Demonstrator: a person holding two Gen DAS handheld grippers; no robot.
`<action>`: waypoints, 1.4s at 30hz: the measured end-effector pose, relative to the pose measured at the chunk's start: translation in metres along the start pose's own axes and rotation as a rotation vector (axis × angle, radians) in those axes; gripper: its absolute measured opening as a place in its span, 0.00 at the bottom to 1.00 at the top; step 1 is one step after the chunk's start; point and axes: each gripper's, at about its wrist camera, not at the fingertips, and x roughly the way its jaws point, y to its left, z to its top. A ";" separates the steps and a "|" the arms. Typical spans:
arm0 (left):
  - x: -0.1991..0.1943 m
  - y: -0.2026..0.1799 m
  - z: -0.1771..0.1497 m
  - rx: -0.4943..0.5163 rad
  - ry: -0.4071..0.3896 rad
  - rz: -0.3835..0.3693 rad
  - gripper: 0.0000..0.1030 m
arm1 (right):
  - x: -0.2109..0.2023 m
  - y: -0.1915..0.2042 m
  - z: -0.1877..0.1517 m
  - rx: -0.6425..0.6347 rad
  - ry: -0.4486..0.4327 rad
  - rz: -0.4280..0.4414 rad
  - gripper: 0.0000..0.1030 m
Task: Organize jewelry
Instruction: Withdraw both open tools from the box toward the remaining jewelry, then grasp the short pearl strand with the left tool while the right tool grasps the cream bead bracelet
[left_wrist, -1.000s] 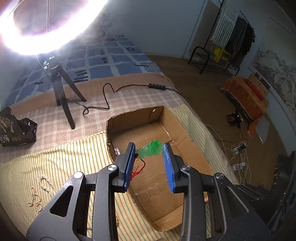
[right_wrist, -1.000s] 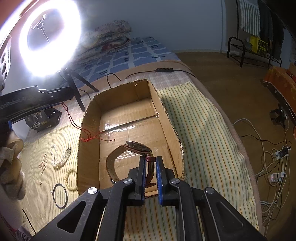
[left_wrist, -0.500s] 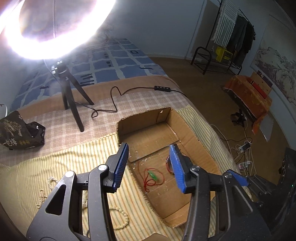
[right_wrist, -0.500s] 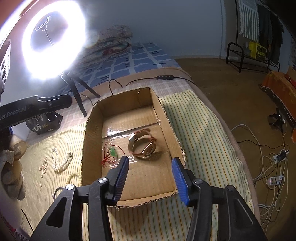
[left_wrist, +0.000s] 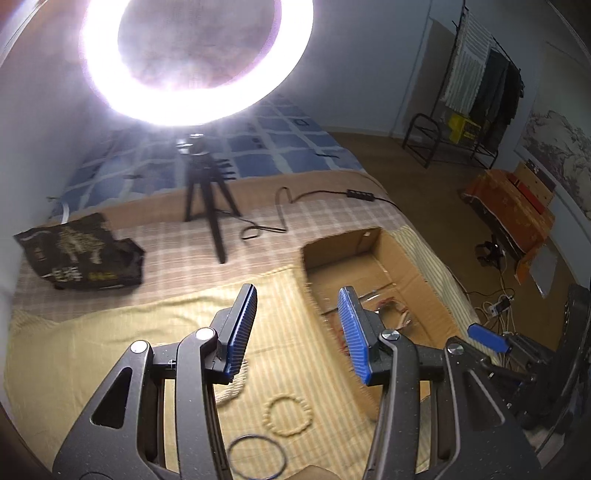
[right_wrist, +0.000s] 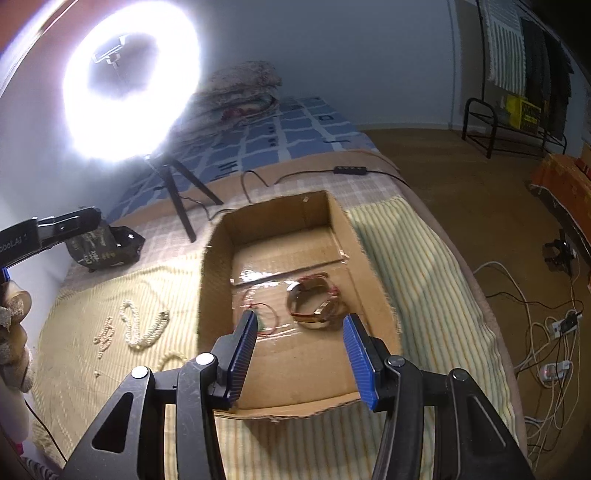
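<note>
Both my grippers, left (left_wrist: 297, 328) and right (right_wrist: 301, 352), are spread wide and empty, watch (right_wrist: 314, 301) and red cord (right_wrist: 258, 314) sit in the box (right_wrist: 214, 295), so next I'd guess grab the bead ring (left_wrist: 288, 415) at 6 o'clock of my left.

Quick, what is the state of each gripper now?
Left gripper: open, holding nothing, over the striped cloth.
Right gripper: open, holding nothing, over the cardboard box.
</note>
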 end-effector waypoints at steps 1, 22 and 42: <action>-0.005 0.007 -0.002 -0.004 -0.004 0.009 0.45 | -0.001 0.004 0.000 -0.006 -0.003 0.007 0.49; -0.045 0.175 -0.071 -0.201 0.057 0.156 0.45 | 0.027 0.107 -0.016 -0.202 0.070 0.145 0.49; 0.028 0.216 -0.117 -0.243 0.291 0.103 0.45 | 0.096 0.159 -0.064 -0.341 0.356 0.220 0.49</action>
